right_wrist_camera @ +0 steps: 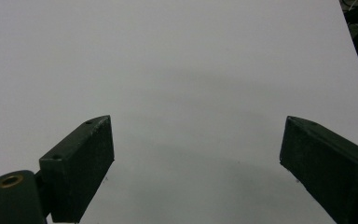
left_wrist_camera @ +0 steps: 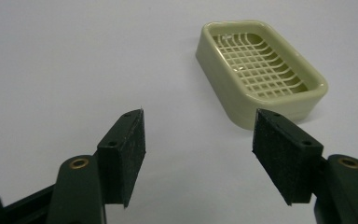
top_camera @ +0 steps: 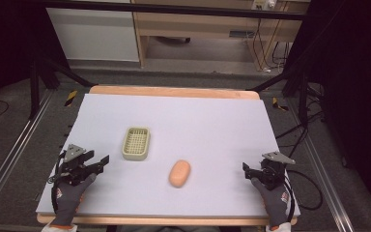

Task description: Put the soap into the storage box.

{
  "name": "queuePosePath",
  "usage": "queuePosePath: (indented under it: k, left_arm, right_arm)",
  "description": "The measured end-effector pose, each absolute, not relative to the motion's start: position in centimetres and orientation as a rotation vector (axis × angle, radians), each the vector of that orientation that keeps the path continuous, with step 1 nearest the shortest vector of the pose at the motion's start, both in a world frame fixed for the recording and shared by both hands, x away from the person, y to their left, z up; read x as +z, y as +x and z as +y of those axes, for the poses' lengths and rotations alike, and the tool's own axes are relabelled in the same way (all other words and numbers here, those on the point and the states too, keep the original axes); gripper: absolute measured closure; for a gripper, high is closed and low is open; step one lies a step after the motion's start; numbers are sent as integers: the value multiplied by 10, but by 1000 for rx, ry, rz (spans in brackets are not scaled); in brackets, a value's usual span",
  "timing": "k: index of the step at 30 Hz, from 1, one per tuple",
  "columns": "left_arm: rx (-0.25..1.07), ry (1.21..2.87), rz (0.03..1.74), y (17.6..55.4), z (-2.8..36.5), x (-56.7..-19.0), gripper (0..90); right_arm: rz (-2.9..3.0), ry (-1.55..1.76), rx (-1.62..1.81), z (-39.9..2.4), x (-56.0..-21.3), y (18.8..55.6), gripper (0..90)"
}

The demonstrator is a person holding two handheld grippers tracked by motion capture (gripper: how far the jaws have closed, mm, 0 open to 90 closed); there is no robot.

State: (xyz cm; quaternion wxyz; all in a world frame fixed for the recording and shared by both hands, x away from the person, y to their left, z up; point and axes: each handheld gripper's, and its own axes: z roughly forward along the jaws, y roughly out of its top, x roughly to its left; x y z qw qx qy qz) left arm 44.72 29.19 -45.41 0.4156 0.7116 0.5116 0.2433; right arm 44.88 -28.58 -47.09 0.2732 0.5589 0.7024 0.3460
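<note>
On the white tabletop (top_camera: 212,121) nothing has been picked up yet. An orange, rounded bar of soap (top_camera: 179,173) lies just below the centre of the high view, and a pale green soap dish (top_camera: 136,143) with a grid floor sits apart from it, up and to the left. The dish is empty. Judging from this layout, the work in hand is getting the soap into the dish, and all of it is still to do: reach, grasp, carry, set down.

The left gripper (top_camera: 102,161) rests at the lower left of the high view, held in a gloved hand, pointing toward the dish. In the left gripper view its fingers (left_wrist_camera: 129,154) stand spread with nothing between them, and the dish (left_wrist_camera: 261,70) lies in the upper right of that frame, just beyond the fingertips. The right gripper (top_camera: 247,170) sits at the lower right of the high view, well apart from the soap; in the right gripper view its fingers (right_wrist_camera: 81,163) are spread wide over bare tabletop (right_wrist_camera: 191,70).

No brand, label or readable writing can be made out on the soap, the dish or the grippers.
</note>
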Motion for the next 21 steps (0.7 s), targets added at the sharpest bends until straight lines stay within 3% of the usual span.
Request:
queuePosePath:
  k: [21]
  left_arm:
    - [514,1838,1239,443,261,-449,298]
  right_arm:
    - [1879,1499,918,-282,-469,446,92]
